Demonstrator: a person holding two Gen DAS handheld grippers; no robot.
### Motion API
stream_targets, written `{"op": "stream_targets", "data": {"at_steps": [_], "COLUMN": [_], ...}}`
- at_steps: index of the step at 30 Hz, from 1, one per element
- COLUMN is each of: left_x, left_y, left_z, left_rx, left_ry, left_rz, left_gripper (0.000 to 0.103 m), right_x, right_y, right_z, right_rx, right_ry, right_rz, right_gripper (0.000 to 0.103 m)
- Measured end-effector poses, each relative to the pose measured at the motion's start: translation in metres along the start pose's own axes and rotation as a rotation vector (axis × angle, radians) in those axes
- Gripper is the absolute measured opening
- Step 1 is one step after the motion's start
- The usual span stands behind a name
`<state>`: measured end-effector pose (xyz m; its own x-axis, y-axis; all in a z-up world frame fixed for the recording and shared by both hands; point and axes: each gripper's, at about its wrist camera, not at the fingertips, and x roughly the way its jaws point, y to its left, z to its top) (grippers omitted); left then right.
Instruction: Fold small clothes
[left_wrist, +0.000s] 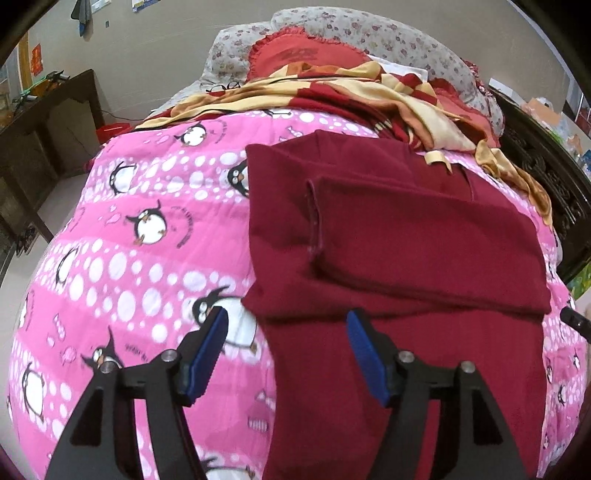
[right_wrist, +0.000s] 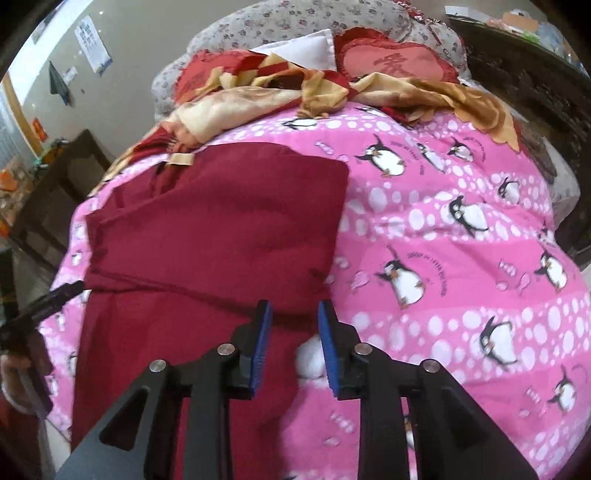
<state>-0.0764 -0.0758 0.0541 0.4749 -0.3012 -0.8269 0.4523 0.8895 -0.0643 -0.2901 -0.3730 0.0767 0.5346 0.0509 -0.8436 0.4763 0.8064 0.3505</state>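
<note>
Pink penguin quilt (left_wrist: 147, 229) on bed, floral pillows (left_wrist: 369, 29) at the head. Dark red garment (left_wrist: 406, 240) lies flat on quilt, partly folded. Left gripper (left_wrist: 286, 328) spread wide over its left edge, gripping nothing; right gripper (right_wrist: 295, 317) parted above its right edge, empty.

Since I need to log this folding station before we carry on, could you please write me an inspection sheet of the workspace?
Surface: bed covered by a pink penguin-print quilt, fairly flat.
Job's things: one dark red garment lying on the quilt, a part already folded over its middle.
Clutter: crumpled red-and-cream satin cloth and red heart-shaped cushions at the bed's far end.
Grippers: left gripper open over the garment's left edge, holding nothing; right gripper open over its right edge, holding nothing.
Cables: nothing seen.
Surroundings: dark wooden desk, beige wall with papers, dark carved wooden furniture beside the bed.
</note>
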Motion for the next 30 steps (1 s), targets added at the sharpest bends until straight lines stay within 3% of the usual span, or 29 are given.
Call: {"op": "stream_targets", "data": {"at_steps": [7,9,22,23,26,30], "left_x": [-0.011,-0.013,-0.017,-0.017,-0.016,-0.015], "left_y": [-0.004,-0.003,0.009,0.011,0.013,0.019], "left_z": [-0.013,-0.014,-0.026,-0.027,-0.030,-0.030], "left_rx": [0.009,0.005,-0.040,-0.045,-0.047,-0.054], "left_ry": [-0.006,-0.006,0.011,0.015,0.019,0.020], "left_rz": [0.001,-0.002,-0.015,-0.016,-0.009,0.003], "left_gripper": [0.071,0.071,0.071,0.071,0.071,0.071], "right_x": [0.013,0.018,0.048,0.050,0.047,0.042], "right_y": [0.003,-0.001,-0.007,-0.007,-0.002,-0.007], "right_z": [-0.008,-0.006,0.003,0.003,0.001,-0.002], "right_rx": [0.024,0.057,0.104,0.093,0.017,-0.007], "right_ry": [0.036,0.033,0.073,0.072,0.056,0.045], "right_rz": [-0.003,-0.016,-0.049,-0.050,-0.113,-0.132], "right_gripper": [0.047,0.053,0.055,0.051,0.027,0.024]}}
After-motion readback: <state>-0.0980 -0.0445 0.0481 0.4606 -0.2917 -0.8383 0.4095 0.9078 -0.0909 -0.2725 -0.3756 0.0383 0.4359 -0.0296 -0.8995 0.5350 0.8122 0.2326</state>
